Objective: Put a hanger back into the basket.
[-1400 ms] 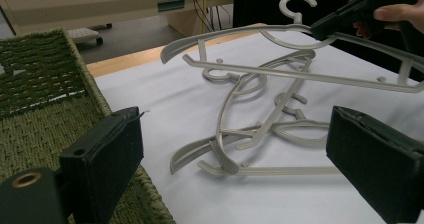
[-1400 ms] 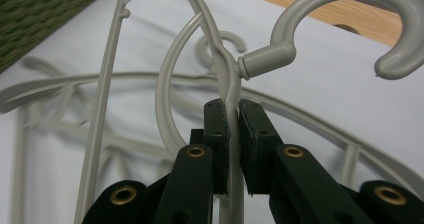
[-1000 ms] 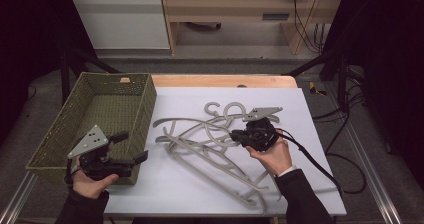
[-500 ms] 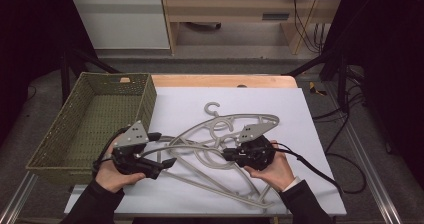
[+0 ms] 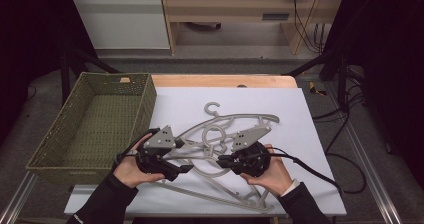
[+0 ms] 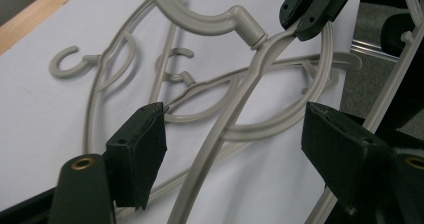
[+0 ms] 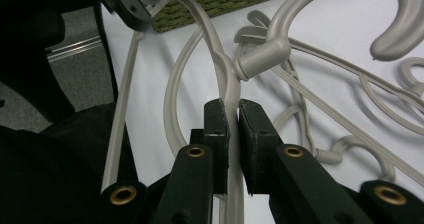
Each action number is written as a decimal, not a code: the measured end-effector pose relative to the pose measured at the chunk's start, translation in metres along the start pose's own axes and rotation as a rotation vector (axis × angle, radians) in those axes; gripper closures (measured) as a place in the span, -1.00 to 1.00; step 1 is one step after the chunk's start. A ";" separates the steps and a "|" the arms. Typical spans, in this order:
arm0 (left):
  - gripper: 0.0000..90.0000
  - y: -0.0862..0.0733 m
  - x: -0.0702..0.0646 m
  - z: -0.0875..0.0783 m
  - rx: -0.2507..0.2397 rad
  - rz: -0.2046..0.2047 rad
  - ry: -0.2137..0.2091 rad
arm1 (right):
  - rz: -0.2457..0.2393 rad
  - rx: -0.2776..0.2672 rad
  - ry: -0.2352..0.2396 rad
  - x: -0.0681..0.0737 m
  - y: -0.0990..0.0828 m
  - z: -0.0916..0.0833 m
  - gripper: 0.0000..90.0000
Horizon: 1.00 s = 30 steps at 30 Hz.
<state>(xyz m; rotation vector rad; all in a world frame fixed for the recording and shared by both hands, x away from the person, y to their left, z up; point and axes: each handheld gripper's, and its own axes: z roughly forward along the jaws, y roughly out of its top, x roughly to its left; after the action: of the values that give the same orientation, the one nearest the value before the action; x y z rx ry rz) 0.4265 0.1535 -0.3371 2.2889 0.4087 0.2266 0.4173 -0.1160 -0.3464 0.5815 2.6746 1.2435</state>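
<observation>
Both hands are low over the white sheet (image 5: 310, 134) on the table, near its front edge; a tangle of grey plastic hangers (image 5: 220, 134) lies spread across the sheet between them. The right gripper (image 7: 230, 119) has its jaws pinched narrow on the arm of one hanger (image 7: 225, 84), just below the neck where the hook (image 7: 350, 14) joins; that hanger is lifted a little off the pile. The left gripper (image 6: 230, 149) stands with its jaws wide, one on each side of the same hanger's arm, neither pad touching it; the other gripper's jaws show at the top of its view. A woven green basket (image 5: 50, 144) sits at the left, beside the sheet.
</observation>
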 end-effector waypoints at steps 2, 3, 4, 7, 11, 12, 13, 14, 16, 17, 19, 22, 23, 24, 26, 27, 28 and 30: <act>-0.35 0.002 0.000 0.005 0.018 0.014 -0.010 | 0.001 0.002 0.011 0.001 0.001 0.001 0.85; -0.32 0.002 0.000 0.008 0.019 0.010 -0.014 | -0.001 0.004 0.013 0.002 0.001 0.002 0.85; -0.28 0.003 0.001 0.010 0.034 0.022 -0.019 | -0.003 0.008 0.017 0.002 0.001 0.003 0.85; -0.12 0.006 0.001 0.020 0.061 0.030 -0.025 | -0.008 0.015 0.015 0.002 0.001 0.005 0.85; 0.01 0.008 0.001 0.036 0.114 0.056 -0.035 | -0.016 0.008 0.032 0.004 0.002 0.007 0.85; 0.11 0.008 0.001 0.038 0.117 0.058 -0.039 | -0.016 0.008 0.037 0.005 0.003 0.008 0.86; 0.23 0.008 0.001 0.039 0.119 0.062 -0.041 | -0.027 0.010 0.044 0.006 0.004 0.009 0.85; 0.23 0.008 0.000 0.040 0.120 0.066 -0.043 | -0.027 0.010 0.044 0.006 0.004 0.009 0.85; 0.42 0.009 -0.002 0.040 0.128 0.078 -0.051 | -0.028 0.016 0.040 0.006 0.005 0.010 0.85; 0.49 0.008 -0.003 0.040 0.130 0.083 -0.053 | -0.030 0.019 0.039 0.006 0.005 0.010 0.85; 0.56 0.007 -0.004 0.038 0.133 0.090 -0.058 | -0.028 0.021 0.044 0.005 0.005 0.011 0.85; 0.59 0.006 -0.005 0.036 0.138 0.104 -0.060 | -0.030 0.019 0.064 0.005 0.005 0.011 0.85; 0.59 0.006 -0.006 0.036 0.140 0.108 -0.062 | -0.030 0.019 0.067 0.005 0.005 0.012 0.85; 0.61 0.006 -0.007 0.036 0.143 0.114 -0.061 | -0.033 0.022 0.073 0.005 0.005 0.012 0.85; 0.64 0.005 -0.009 0.036 0.154 0.138 -0.063 | -0.041 0.028 0.082 0.004 0.005 0.013 0.85; 0.65 0.005 -0.009 0.036 0.156 0.147 -0.059 | -0.045 0.031 0.087 0.005 0.005 0.014 0.85; 0.66 0.005 -0.010 0.035 0.158 0.154 -0.059 | -0.048 0.031 0.088 0.005 0.005 0.014 0.85; 0.69 0.004 -0.011 0.034 0.160 0.167 -0.067 | -0.058 0.027 0.096 0.005 0.004 0.014 0.84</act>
<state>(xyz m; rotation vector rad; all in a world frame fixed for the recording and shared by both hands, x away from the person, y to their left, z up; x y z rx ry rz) 0.4271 0.1238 -0.3574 2.4834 0.2072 0.2061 0.4182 -0.1014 -0.3521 0.4560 2.7693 1.2520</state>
